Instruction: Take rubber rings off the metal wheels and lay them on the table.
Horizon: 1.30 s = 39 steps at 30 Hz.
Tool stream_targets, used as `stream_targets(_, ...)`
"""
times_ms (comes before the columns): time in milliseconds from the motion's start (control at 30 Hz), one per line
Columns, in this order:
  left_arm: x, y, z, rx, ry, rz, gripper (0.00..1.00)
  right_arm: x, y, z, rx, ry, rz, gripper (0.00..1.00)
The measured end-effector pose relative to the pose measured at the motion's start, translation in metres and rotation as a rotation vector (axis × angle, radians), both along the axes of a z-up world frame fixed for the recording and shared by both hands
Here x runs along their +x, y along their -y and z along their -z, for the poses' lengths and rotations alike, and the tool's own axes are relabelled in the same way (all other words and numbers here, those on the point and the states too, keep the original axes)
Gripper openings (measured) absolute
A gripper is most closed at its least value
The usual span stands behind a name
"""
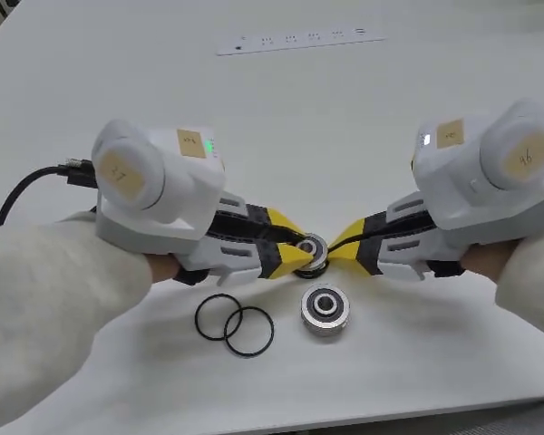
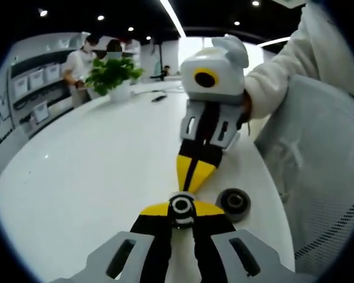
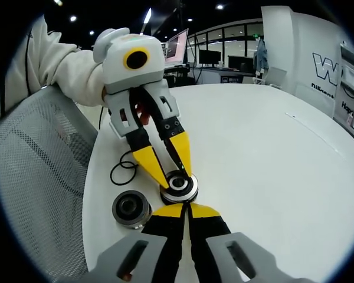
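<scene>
My left gripper is shut on a small metal wheel, held just above the white table; its yellow-tipped jaws clamp the wheel from both sides. From the right, my right gripper meets the wheel's rim, its jaws pressed together on the dark rubber ring at the edge of the wheel. A second wheel stands on the table just in front of them. To its left lie two loose black rubber rings, overlapping each other.
A white power strip lies at the far side of the table. A black cable runs off to the left. The table's near edge is close behind the rings. A grey mesh chair stands by the table.
</scene>
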State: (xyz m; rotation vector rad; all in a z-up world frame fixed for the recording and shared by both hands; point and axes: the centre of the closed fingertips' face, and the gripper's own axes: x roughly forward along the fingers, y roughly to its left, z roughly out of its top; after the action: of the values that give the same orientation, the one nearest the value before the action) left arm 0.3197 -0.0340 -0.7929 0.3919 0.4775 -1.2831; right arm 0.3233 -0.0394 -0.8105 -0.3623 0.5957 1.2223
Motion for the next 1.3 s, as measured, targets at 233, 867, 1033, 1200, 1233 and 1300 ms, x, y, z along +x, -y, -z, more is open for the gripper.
stream_targets(233,0.0002,0.0000,0.0001,-0.001,0.001,-0.001,0.13,-0.0009,0.0001,-0.0010,0.001,-0.012,0.014,0.00)
stream_targets(867,0.0000,0.0000,0.0001,0.005,0.010,-0.001,0.13,-0.0008,0.0016,-0.0048,0.009,-0.018,0.037,0.00)
stream_targets(1033,0.0003,-0.0004,-0.0003,0.003,0.012,-0.004,0.13,0.0008,0.0028,-0.0075,0.022,-0.016,0.052,0.00)
stream_targets(1200,0.0001,-0.0005,-0.0005,0.002,0.012,-0.005,0.13,0.0003,0.0035,-0.0076,0.068,-0.084,0.094,0.00)
stream_targets(1233,0.0000,-0.0005,-0.0006,0.002,0.012,-0.005,0.13,0.0009,0.0036,-0.0076,0.085,-0.106,0.109,0.00)
stream_targets(1300,-0.0001,-0.0006,-0.0006,0.001,0.012,-0.006,0.13,0.0018,0.0041,-0.0080,0.124,-0.164,0.144,0.00)
